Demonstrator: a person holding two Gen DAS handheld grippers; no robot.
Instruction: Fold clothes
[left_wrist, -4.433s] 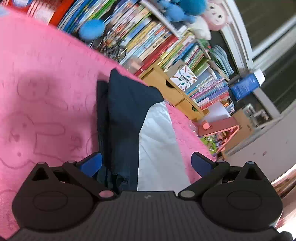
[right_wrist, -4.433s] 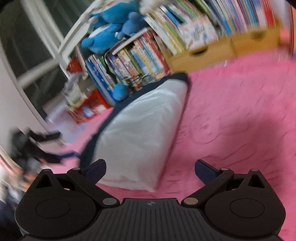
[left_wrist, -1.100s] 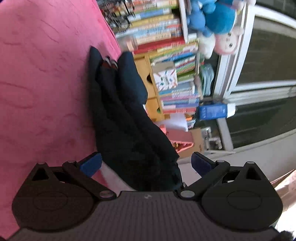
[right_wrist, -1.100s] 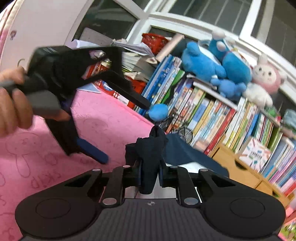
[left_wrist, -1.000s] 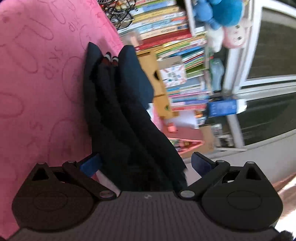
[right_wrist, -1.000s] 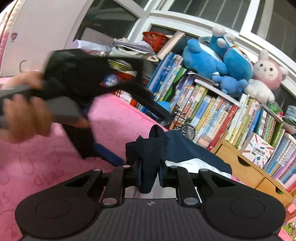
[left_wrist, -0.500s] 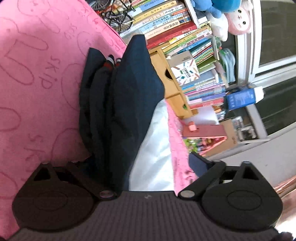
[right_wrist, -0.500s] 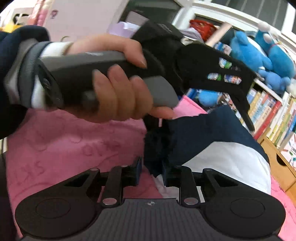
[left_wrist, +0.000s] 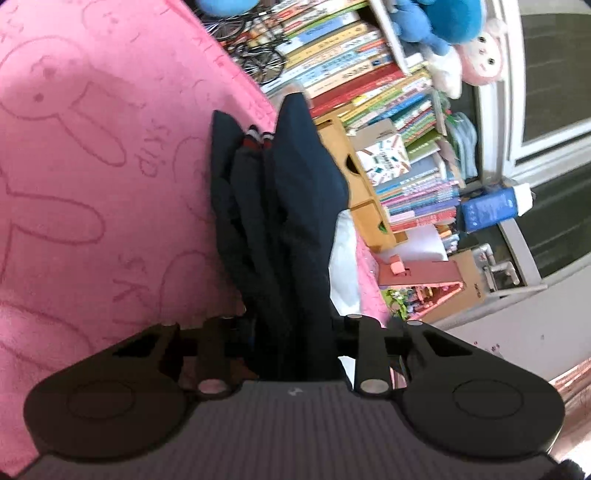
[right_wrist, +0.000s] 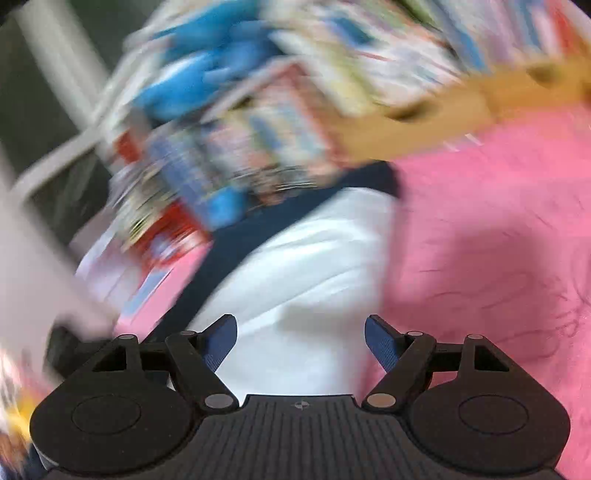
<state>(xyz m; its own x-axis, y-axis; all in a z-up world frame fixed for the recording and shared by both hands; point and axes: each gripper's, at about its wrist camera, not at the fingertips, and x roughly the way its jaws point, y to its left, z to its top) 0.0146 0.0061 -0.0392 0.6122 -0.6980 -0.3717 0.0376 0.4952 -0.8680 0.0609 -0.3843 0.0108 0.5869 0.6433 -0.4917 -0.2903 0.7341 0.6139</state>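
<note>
A navy and white garment (left_wrist: 295, 206) lies folded into a long strip on the pink blanket (left_wrist: 92, 184). In the left wrist view my left gripper (left_wrist: 291, 328) is shut on the near end of its bunched navy layers, with a white panel (left_wrist: 345, 266) showing on the right side. The right wrist view is blurred by motion. There my right gripper (right_wrist: 301, 338) is open just above the garment's white side (right_wrist: 306, 280), with a navy edge (right_wrist: 236, 251) running along its left. Nothing sits between the right fingers.
A bookshelf (left_wrist: 351, 85) packed with books, blue and pink plush toys (left_wrist: 436, 26) and wooden drawers (left_wrist: 354, 177) borders the blanket's far edge. A small wire bicycle model (left_wrist: 258, 62) stands by the books. Open pink blanket (right_wrist: 498, 240) spreads to the right of the garment.
My left gripper has shut on the bunched navy end. My right gripper has let go of that end, opened, and swung fast over to the white side.
</note>
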